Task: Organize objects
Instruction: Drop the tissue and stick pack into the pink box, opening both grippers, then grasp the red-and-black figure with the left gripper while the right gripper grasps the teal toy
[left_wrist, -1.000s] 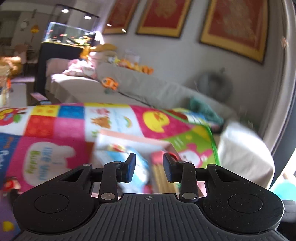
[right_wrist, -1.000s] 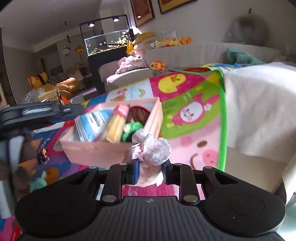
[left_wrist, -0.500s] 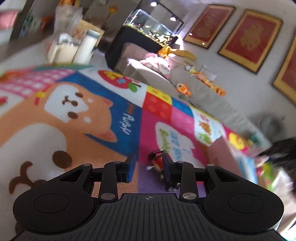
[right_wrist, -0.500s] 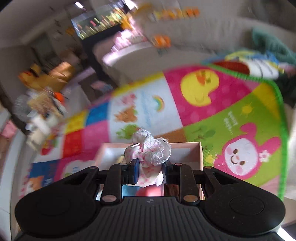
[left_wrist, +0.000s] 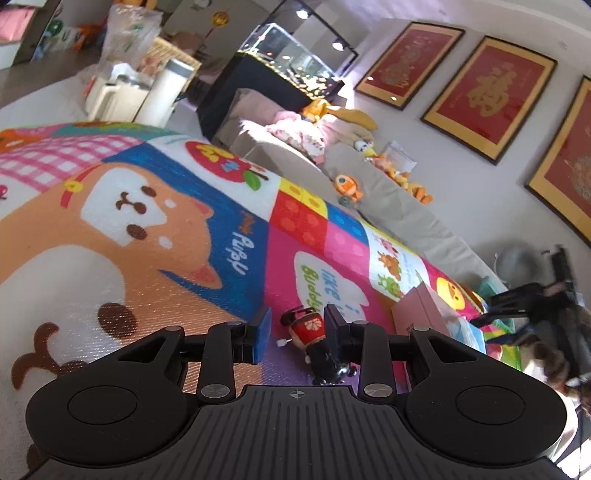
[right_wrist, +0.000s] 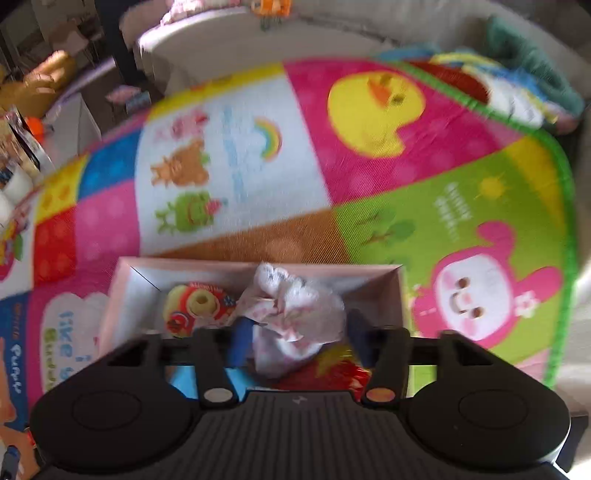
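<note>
Item: frilly cloth bundle (right_wrist: 295, 317), soft, light, crushable; take by its bunched middle. Location: above pink box (right_wrist: 397, 291), between right gripper (right_wrist: 299, 343) jaws, now opening. Left gripper (left_wrist: 297, 328) jaws narrowly spread around small figurine (left_wrist: 314, 332) on play mat (left_wrist: 147, 221)

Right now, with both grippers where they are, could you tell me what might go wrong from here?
1. The right gripper is opening over the pink box, and the frilly white cloth between its fingers could snag on a pad or drape over the rim instead of dropping in.
2. The small red and black figure on the play mat sits off-centre, close to one finger of the left gripper, so closing may tip or push it away.
</note>
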